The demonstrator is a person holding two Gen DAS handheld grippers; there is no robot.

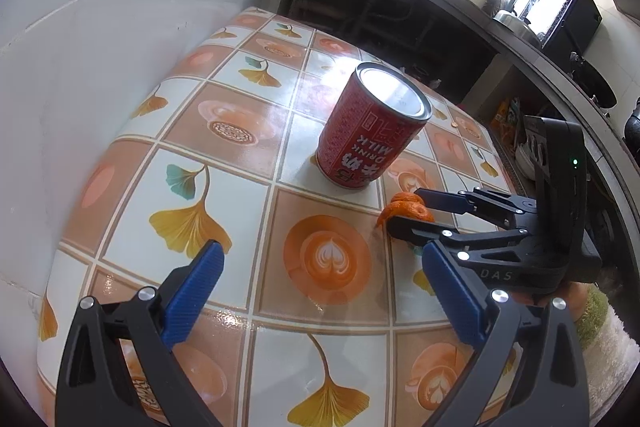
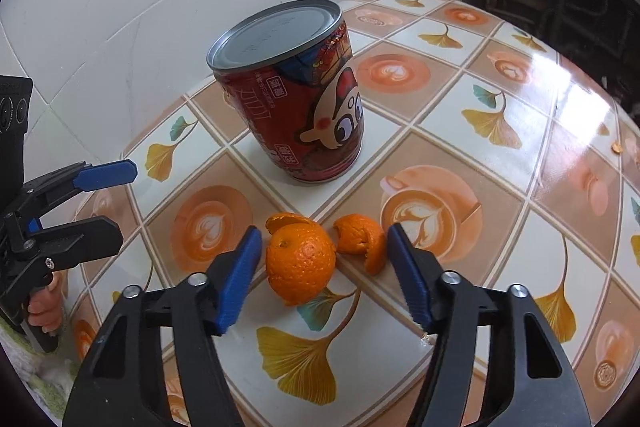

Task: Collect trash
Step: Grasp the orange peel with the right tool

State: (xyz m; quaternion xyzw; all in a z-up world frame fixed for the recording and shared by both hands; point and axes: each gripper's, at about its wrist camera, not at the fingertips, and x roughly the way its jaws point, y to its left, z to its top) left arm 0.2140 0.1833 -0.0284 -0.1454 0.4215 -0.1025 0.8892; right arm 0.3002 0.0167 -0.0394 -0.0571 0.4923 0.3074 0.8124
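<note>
While the left gripper [image 1: 320, 291] hung open, the right gripper [image 2: 324, 267] straddled the orange peel [image 2: 300, 263], pads not yet pinching; light, crushable, best grasped across its dome.

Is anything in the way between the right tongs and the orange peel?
Nothing visible. The orange peel already lies between the right tongs' open blue pads, and the red can stands behind it.

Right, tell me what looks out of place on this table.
The red milk can stands upside down: its print reads inverted and a plain metal base faces up. In front of it, loose orange peel lies on the patterned tabletop, with the right gripper astride it, jaws not yet touching.
</note>
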